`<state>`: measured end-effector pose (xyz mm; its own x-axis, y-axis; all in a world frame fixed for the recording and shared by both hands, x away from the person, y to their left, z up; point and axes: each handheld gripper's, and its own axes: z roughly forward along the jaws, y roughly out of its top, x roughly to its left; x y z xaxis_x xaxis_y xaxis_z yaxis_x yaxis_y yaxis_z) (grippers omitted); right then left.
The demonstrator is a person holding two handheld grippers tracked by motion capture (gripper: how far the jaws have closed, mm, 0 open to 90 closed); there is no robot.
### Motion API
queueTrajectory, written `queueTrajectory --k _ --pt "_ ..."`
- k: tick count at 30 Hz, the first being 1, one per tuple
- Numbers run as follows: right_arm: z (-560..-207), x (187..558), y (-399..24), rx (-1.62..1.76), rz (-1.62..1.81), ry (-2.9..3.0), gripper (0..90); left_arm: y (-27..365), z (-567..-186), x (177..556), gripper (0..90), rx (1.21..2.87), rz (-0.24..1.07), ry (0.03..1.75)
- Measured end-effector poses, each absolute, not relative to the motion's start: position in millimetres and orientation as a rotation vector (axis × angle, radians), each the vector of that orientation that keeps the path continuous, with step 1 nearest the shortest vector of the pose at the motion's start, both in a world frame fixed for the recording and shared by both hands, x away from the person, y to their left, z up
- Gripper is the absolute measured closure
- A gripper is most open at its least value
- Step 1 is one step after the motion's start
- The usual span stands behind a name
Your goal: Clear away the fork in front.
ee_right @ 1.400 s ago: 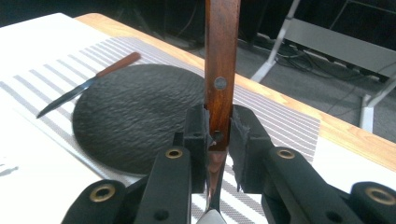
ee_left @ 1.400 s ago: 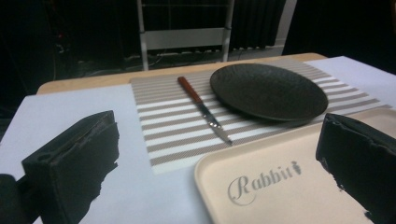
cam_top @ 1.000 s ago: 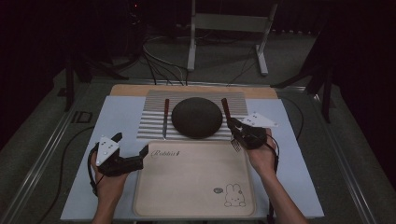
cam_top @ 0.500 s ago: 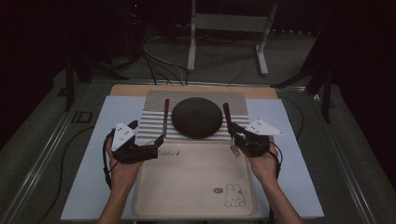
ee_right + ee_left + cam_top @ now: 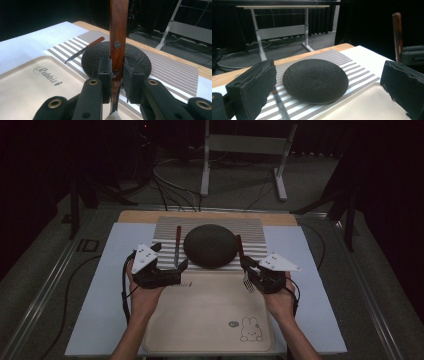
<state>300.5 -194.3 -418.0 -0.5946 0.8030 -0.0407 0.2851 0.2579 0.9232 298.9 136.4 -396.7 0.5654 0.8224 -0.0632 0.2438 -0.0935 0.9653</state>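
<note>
Right tool (image 5: 248, 267): pressed tight on the wooden handle of the fork (image 5: 118, 30), pinching it low on the handle, near the metal neck. Handle pointing toward 12 o'clock, prongs toward 6. Drawn back a little toward 6 o'clock since a second ago, so that the prongs now hang over the far right edge of the tray (image 5: 210, 320) rather than over the striped mat (image 5: 255, 227). Fork off the mat and carried, at 3 o'clock of the dark plate (image 5: 210, 246).

Left tool (image 5: 179, 269): jaws spread wide, nothing between them. Brought in from 8 o'clock of the tray up to the near edge of the mat within the last second, now just short of the blade end of the knife (image 5: 177, 240). Knife untouched, lying flat on the mat at 9 o'clock of the plate, handle toward 12.

Probably means one piece of cutlery secured and on its way to the tray, the other about to be picked up. Next, likely: lower the left tool over the knife and close. Plate at rest mid-mat on the tabletop (image 5: 110, 270).
</note>
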Motion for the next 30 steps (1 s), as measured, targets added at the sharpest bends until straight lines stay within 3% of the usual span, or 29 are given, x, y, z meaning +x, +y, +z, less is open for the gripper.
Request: queueTrajectory --k 30 --pt "-420.5 284.3 -163.7 0.906 1.382 2.068 77.5 77.0 -392.9 312.2 3.6 1.654 0.482 0.813"
